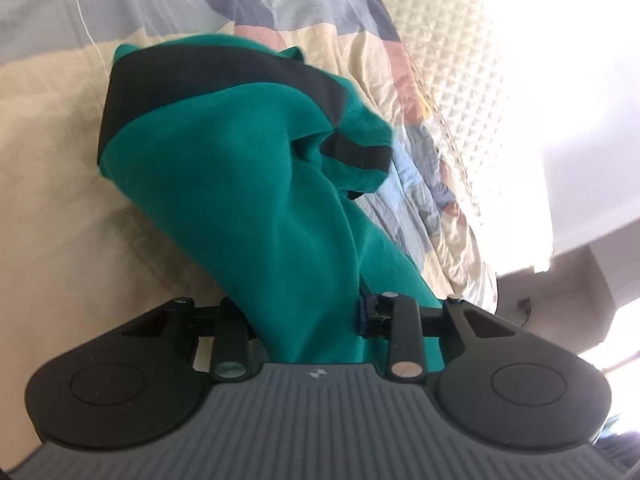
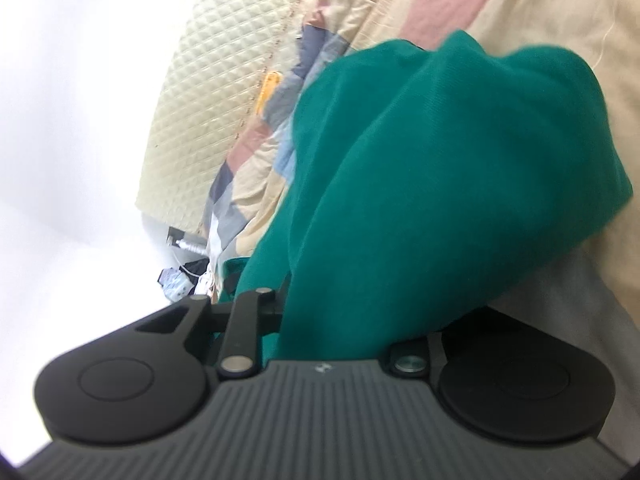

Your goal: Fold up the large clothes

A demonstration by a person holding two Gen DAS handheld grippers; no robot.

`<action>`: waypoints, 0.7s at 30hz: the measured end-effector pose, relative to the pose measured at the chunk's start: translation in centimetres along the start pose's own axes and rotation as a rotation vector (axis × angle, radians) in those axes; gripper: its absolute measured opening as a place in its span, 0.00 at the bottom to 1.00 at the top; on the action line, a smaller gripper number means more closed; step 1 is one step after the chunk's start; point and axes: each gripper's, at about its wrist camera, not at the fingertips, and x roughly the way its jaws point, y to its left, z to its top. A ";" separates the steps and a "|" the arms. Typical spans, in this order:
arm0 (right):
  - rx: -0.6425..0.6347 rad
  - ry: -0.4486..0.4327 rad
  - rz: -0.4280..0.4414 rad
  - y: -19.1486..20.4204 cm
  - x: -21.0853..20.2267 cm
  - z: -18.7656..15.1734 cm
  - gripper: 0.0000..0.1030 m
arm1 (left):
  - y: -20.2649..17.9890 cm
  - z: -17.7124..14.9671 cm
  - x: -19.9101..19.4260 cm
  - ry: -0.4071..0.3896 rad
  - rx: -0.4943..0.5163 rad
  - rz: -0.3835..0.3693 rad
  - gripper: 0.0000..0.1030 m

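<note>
A green garment with black stripes (image 1: 248, 168) hangs bunched over a patchwork bedspread (image 1: 56, 184). My left gripper (image 1: 308, 320) is shut on its green cloth, which covers the fingertips. In the right wrist view the same green garment (image 2: 440, 184) drapes over my right gripper (image 2: 344, 320), which is shut on the cloth; its fingertips are hidden under the fabric. Both grippers hold the garment lifted off the bed.
A cream quilted headboard (image 1: 452, 64) stands along the bed's far side, also in the right wrist view (image 2: 208, 92). A yellow object (image 2: 269, 88) lies by it. Small items and a cable (image 2: 180, 276) sit on the floor near the bed's corner.
</note>
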 end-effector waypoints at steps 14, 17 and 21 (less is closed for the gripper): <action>0.017 -0.021 0.023 -0.4 -6.9 -0.1 0.36 | -2.2 -2.1 -6.7 0.061 0.023 -0.026 0.45; 0.073 0.004 0.049 -1.3 -6.3 0.0 0.47 | -2.3 -1.6 -5.8 0.077 0.000 -0.028 0.52; 0.100 0.002 0.118 -0.9 -6.4 0.5 0.63 | -4.0 0.6 -3.6 0.103 -0.019 -0.029 0.57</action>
